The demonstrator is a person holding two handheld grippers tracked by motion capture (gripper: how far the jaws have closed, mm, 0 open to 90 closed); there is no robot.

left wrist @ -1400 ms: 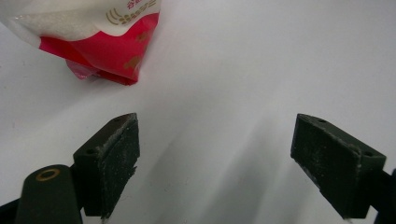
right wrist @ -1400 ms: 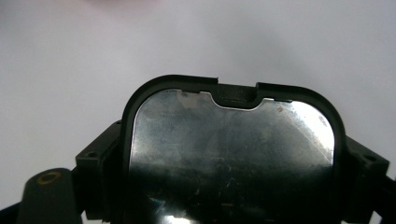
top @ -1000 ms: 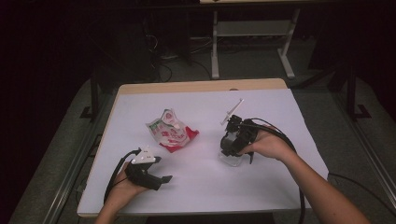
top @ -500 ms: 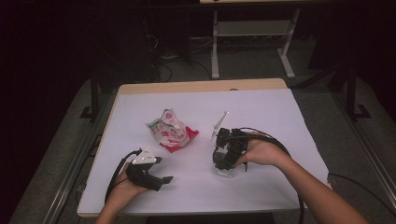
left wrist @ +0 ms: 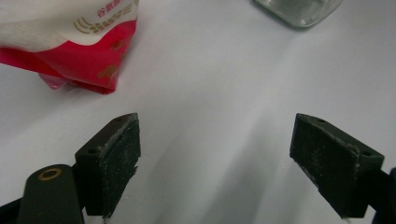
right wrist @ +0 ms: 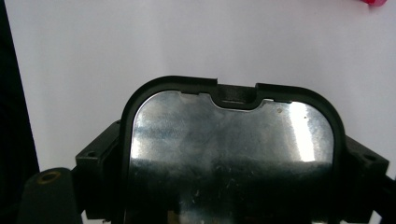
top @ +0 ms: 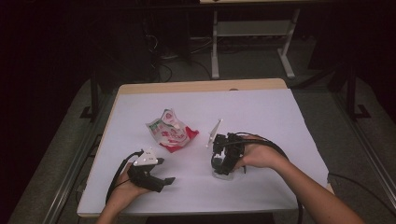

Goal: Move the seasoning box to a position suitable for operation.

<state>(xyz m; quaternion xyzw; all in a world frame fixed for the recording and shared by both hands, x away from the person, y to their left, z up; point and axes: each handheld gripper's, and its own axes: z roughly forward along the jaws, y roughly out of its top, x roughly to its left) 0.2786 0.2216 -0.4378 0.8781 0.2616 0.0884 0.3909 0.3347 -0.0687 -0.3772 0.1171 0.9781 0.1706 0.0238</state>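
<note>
While the right tongs (top: 223, 164) clamp it, thing in hand: the lid (right wrist: 232, 154) of a glass jar (top: 224, 174).
Location of jar: lower centre-right of the high view, standing on the white bench (top: 261, 112), directly under the down-pointing right tongs; its clear base also appears at the top edge of the left gripper view.
Right tongs, state: closed on the lid, one pad against each of two opposite sides of the black rim.
Left tongs (left wrist: 223, 163), state: jaws wide apart, nothing between the pads, resting low at the lower left of the high view.
Lid, shape and material: rounded square; shiny metal panel set in a black rim, probably plastic, with a shallow notch in the upper edge.
Jar, material: clear glass, thick-walled, smooth.
Handling, judged: rigid and fairly heavy for its size; glass is slippery and breakable, so avoid tipping or knocking it on the bench.
Grip point, judged: take the lid across its flat rim sides, not the rounded corners; steady the jar body low on the glass with the free tongs if the lid resists.
Snack bag (top: 170, 133): crumpled red-and-white film, soft and light, left of centre in the high view, well apart from the jar.
Bench surface: plain white, smooth, matte.
</note>
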